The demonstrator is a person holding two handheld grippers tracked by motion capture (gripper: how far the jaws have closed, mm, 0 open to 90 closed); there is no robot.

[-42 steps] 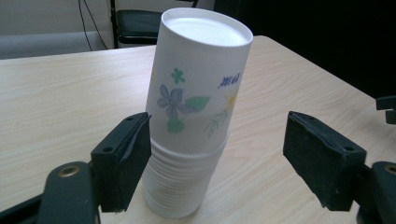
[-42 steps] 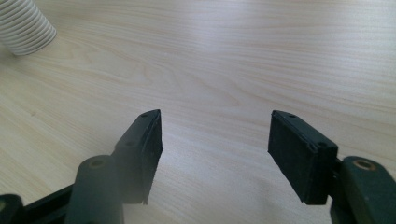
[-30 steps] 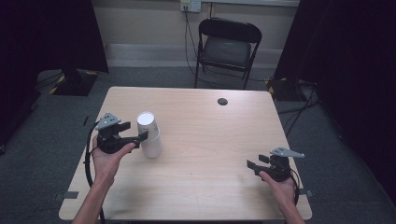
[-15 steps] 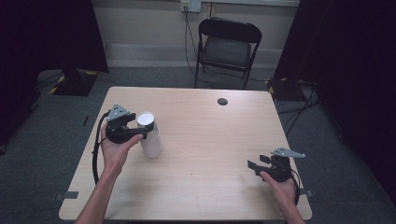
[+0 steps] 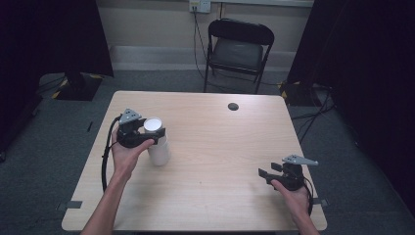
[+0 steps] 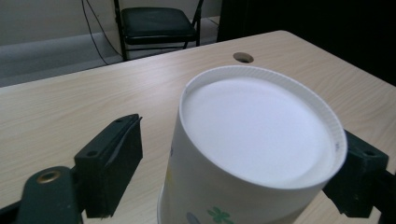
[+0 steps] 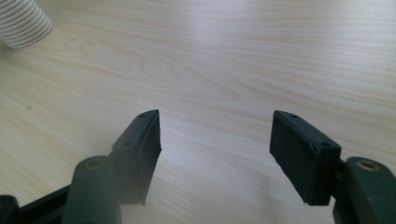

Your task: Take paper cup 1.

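Note:
An upside-down white paper cup (image 5: pixel 159 151) stands on the left half of the wooden table (image 5: pixel 220 142); it seems to top a stack. In the left gripper view the cup (image 6: pixel 252 130) has small green and blue prints low on its side. My left gripper (image 5: pixel 155 132) is open and straddles the cup's top. In its own view the left gripper (image 6: pixel 243 154) has one jaw clear of the wall and the other close against it. My right gripper (image 5: pixel 265 173) rests open near the front right edge. In its own view the right gripper (image 7: pixel 215 144) holds nothing, and ribbed white cup rims (image 7: pixel 21 23) show far off.
A round dark cable hole (image 5: pixel 233 106) sits near the table's far edge. A black folding chair (image 5: pixel 238 49) stands behind the table. Bare tabletop lies between the two grippers.
My left gripper has moved away from me and right, and its open jaws now stand on either side of the cup's top. The right gripper has stayed put.

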